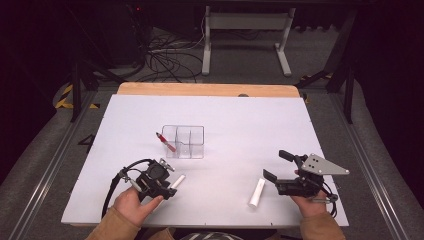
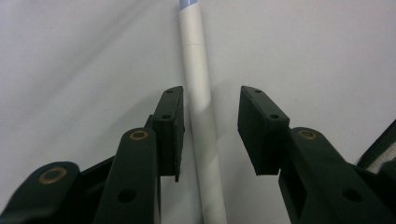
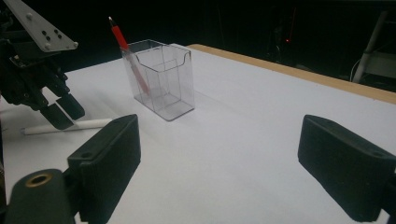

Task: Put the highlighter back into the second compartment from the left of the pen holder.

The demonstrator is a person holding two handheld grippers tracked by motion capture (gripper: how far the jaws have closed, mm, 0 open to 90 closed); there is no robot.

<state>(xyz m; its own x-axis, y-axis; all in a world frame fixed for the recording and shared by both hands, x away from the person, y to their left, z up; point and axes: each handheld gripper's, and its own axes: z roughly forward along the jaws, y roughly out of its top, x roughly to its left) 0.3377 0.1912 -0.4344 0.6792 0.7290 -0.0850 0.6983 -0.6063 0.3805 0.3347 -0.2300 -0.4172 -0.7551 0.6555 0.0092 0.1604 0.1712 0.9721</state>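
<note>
Your left gripper (image 2: 210, 135) is down over the slim white plastic marker (image 2: 201, 121) lying flat on the white table sheet (image 1: 240, 115), with the barrel running lengthwise between its jaws. The jaws are only part-way in: one pad sits right against the barrel, the other stands off it with bare sheet showing between, so nothing is pinched yet. In the high view that marker (image 1: 177, 181) pokes out just past the tips of the left gripper (image 1: 167, 187), angled toward the clear plastic three-compartment holder (image 1: 184, 141), which stands ahead of it and already carries a red pen (image 1: 165, 141) leaning in its end compartment.

Your right gripper (image 1: 277, 167) rests with its jaws spread wide and empty; a second white marker (image 1: 256, 192) lies just beside its nearer jaw, untouched.

The marker looks light, rigid and smooth, a round barrel that will likely roll or squirt sideways if the pads meet it off-centre. Take it across the barrel near mid-length, clear of the cap seam, pads square to it. A moderate squeeze should do; it is not fragile, but it may pivot in the grip when you tip it upright.
</note>
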